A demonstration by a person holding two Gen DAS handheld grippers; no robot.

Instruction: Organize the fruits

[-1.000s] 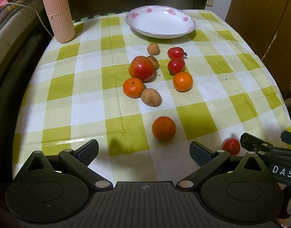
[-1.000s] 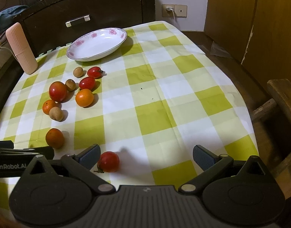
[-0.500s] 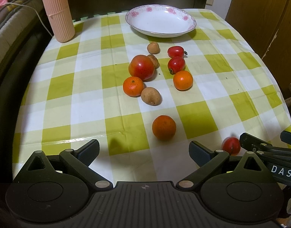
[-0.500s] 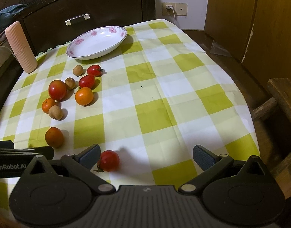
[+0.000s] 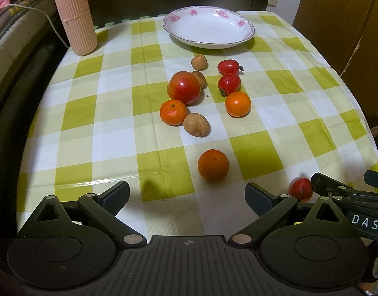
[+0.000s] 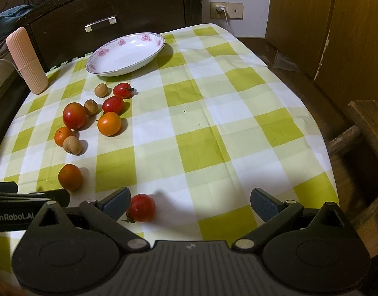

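Loose fruit lies on a green-checked tablecloth [image 5: 115,133]: a big red tomato [image 5: 183,87], three oranges, small red tomatoes and brown fruits. The nearest orange [image 5: 213,165] sits just ahead of my left gripper [image 5: 187,193], which is open and empty. A small red tomato [image 6: 142,207] rests beside the left finger of my right gripper [image 6: 190,201], also open and empty; the same tomato [image 5: 301,189] shows in the left wrist view. A white flowered plate [image 5: 208,30] stands empty at the back.
A tall pink ribbed cup [image 5: 74,14] stands at the back left by a dark cabinet [image 6: 110,7]. The table's right edge drops to a wooden stool [image 6: 366,123] and wooden doors. A bed edge with a white cable [image 5: 28,9] lies at the left.
Both grippers have crept slightly forward over the table; the fruit has not moved and both stay open.
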